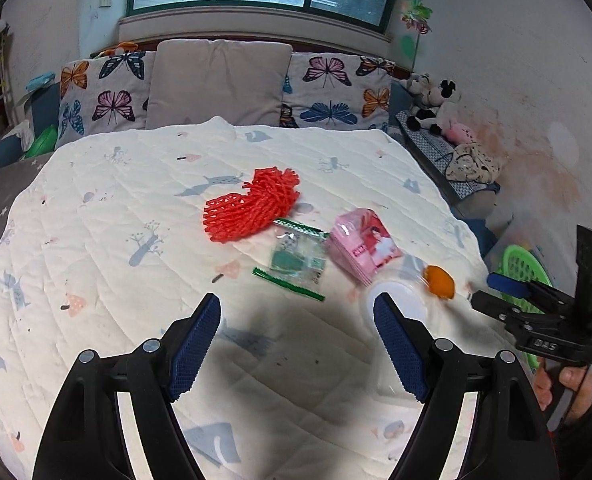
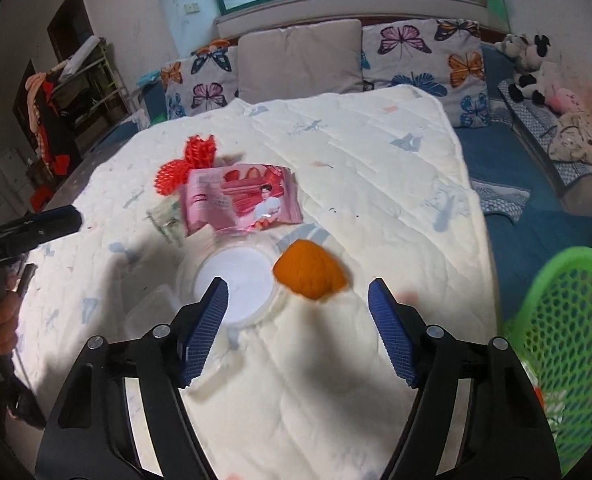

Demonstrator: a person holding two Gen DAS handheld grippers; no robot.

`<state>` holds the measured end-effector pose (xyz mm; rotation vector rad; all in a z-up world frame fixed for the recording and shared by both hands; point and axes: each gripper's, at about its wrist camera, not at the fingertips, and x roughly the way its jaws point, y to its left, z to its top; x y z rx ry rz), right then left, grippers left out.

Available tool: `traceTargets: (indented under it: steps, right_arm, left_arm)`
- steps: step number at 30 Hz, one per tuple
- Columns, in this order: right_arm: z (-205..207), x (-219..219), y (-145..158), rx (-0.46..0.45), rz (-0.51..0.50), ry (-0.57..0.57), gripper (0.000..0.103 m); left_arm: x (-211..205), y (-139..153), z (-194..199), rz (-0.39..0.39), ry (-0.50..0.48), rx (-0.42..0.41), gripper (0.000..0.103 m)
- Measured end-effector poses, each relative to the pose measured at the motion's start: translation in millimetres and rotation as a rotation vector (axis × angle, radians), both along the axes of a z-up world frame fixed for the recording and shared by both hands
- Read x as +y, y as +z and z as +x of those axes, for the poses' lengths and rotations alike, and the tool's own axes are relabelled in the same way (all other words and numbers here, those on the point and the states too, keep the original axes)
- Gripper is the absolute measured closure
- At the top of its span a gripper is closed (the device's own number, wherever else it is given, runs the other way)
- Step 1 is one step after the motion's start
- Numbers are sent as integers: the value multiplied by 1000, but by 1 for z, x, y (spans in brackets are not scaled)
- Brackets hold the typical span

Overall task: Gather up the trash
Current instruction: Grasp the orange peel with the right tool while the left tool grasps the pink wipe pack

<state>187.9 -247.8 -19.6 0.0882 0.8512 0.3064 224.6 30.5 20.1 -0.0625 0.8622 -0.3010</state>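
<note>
**Trash on the quilt, both sets of jaws empty**

While your left gripper (image 1: pixel 297 312) hangs over the white quilt (image 1: pixel 116 200), its blue pads stand well apart with only bare quilt and shadow between them. None of the trash lies inside that gap. Ahead of the tips you have the clear wrapper with green edges (image 1: pixel 296 260), and beyond it, to the left, the red foam net (image 1: pixel 252 206). Just right of the wrapper the pink packet (image 1: pixel 361 242) lies on the quilt. The clear plastic cup (image 1: pixel 395 292), lying on its side with its white round end toward you, sits just beyond your right-hand pad, and the orange peel (image 1: pixel 439 282) is right beside it.

Your right gripper (image 2: pixel 297 292) also has its pads spread and grips nothing. From its own camera the orange peel (image 2: pixel 309 274) lies just ahead of the opening, between the two tips but not touched by either. The cup's white end sits next to the left pad (image 2: pixel 206 328), partly behind it. The pink packet (image 2: pixel 240 204) lies farther on, touching the cup's far side. A green mesh basket (image 2: pixel 567 340) stands off the bed's edge, at the right of the gripper.
</note>
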Motion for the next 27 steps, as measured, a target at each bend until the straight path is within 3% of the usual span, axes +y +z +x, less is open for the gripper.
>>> traceTargets:
  steps: [13,15,27]
  right_arm:
    - [38,-4,-36,86,35,17,46]
    - [39,-5,-37,84,42,24,52]
    - [24,-12,-25,58,74,22,63]
  left_arm:
    - [-26,-20,38,-53,-53,44,28]
    - [-34,-22,43,-52,-67,46,29]
    - [-72,-38,72,-44,-106,70,41]
